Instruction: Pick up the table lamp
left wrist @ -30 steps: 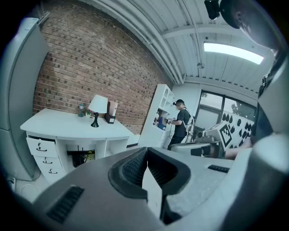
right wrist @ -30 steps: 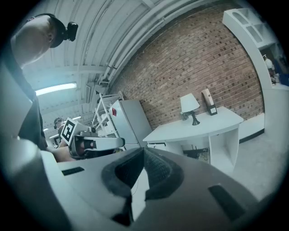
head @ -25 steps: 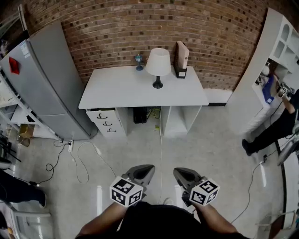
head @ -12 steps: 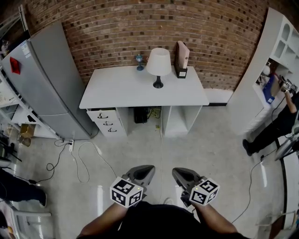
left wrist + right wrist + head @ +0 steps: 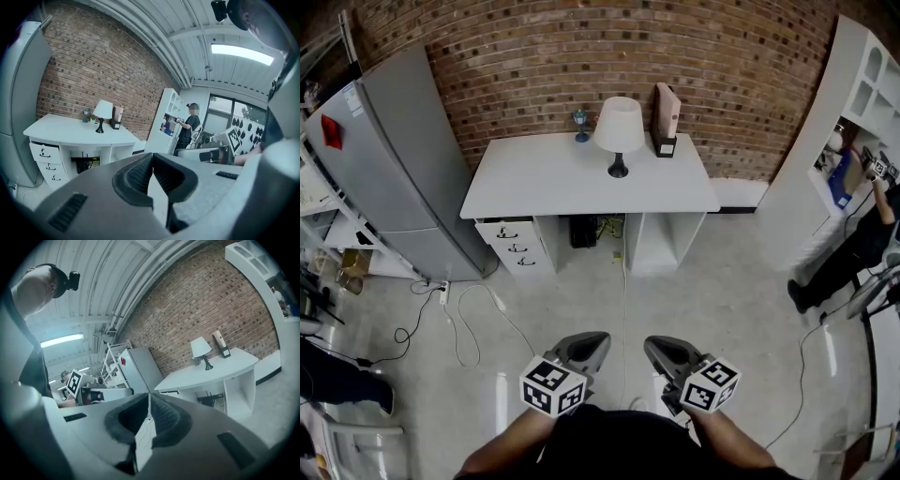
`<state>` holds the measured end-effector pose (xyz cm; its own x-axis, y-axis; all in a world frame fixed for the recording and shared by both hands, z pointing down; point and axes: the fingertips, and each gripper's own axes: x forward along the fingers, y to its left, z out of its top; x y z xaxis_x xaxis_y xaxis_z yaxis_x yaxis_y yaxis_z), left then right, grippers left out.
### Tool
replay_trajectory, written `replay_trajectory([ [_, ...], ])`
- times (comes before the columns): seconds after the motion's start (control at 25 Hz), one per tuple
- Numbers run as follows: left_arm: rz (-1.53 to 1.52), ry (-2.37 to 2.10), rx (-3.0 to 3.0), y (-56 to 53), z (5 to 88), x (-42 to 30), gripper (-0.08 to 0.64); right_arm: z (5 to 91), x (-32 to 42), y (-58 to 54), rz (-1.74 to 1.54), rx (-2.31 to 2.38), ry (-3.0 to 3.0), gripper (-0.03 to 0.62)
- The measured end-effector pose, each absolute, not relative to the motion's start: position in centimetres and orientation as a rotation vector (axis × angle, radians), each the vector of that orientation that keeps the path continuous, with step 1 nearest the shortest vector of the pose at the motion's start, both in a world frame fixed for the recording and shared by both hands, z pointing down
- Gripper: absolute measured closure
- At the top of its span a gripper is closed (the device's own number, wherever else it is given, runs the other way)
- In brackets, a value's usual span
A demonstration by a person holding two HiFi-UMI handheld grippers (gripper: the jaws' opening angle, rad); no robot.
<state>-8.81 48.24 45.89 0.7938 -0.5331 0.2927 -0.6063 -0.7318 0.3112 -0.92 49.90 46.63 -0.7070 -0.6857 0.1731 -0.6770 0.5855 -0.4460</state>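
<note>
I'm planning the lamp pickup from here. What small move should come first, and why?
Probably a step forward toward the white desk: the table lamp stands near its back edge, far beyond reach, while the left gripper and right gripper are both shut and empty.

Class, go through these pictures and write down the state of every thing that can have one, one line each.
table lamp: upright on the desk, untouched.
desk drawers: closed.
refrigerator: door shut.
left hand-held gripper: shut, empty.
right hand-held gripper: practically shut, jaws just begun parting, nothing between them.
</note>
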Motion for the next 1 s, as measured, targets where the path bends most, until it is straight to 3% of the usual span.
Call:
replay_trajectory([
  [0.28,0.198,-0.865,2.597,48.2,45.2,-9.0,0.555,46.7,-1.0,50.1,-0.769,-1.205,2.786,0.56],
  [0.52,0.173,-0.864,2.612,48.4,45.2,-9.0,0.551,46.4,-1.2,50.3,-0.756,-1.181,2.769,0.494],
  [0.64,0.152,-0.834,2.604,48.7,45.0,-8.8,0.443,46.1,-1.1,50.4,-0.751,-1.173,2.761,0.424],
  [1.0,0.011,-0.786,2.544,48.5,43.8,-9.3,0.336,44.8,-1.1,50.1,-0.743,-1.132,2.702,0.308],
])
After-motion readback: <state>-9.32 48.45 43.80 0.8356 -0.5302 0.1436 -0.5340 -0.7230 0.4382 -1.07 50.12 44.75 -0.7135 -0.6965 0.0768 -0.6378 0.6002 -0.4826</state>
